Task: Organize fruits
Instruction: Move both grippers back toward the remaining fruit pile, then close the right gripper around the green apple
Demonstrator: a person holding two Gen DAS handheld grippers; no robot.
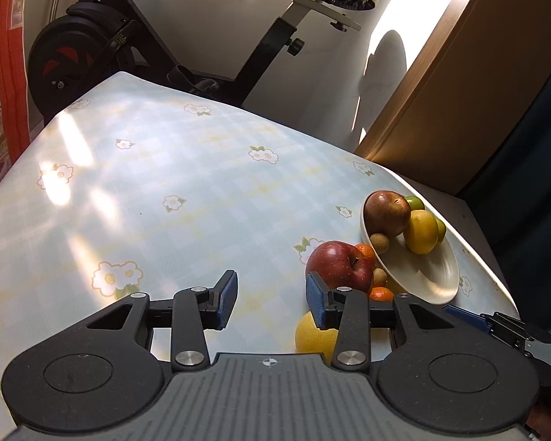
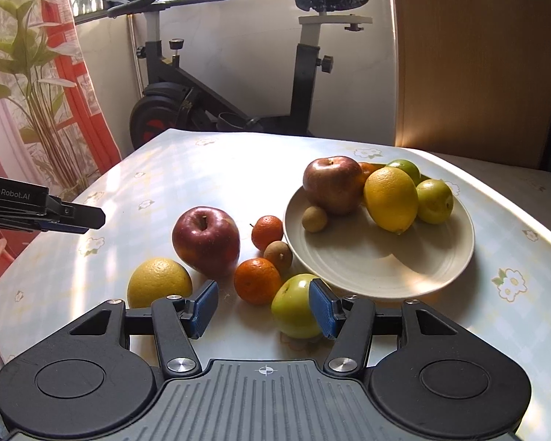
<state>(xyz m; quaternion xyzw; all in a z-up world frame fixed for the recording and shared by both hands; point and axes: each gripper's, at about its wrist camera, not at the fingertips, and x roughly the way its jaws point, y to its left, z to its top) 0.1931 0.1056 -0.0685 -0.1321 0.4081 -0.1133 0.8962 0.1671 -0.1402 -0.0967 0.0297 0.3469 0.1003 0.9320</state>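
A white plate [image 2: 385, 290] holds a red apple [image 2: 332, 183], a lemon [image 2: 391, 198], green fruits [image 2: 435, 200] and a small brown fruit [image 2: 314, 218]. Left of the plate, loose on the tablecloth, lie a second red apple [image 2: 205, 239], a yellow citrus [image 2: 159, 283], two tangerines [image 2: 257, 281], a brown fruit [image 2: 278, 255] and a green apple [image 2: 294, 307]. My right gripper [image 2: 262, 308] is open; the green apple sits against the inside of its right pad, unpressed. My left gripper [image 1: 272, 301] is open over bare cloth, with the loose red apple [image 1: 339, 264] just past its right finger.
An exercise bike [image 2: 238, 84] stands beyond the table's far edge. A wooden panel [image 2: 474, 62] rises at the back right, and a plant with a red curtain [image 2: 36, 92] is at the left. The left gripper [image 2: 88, 218] reaches in from the left in the right wrist view.
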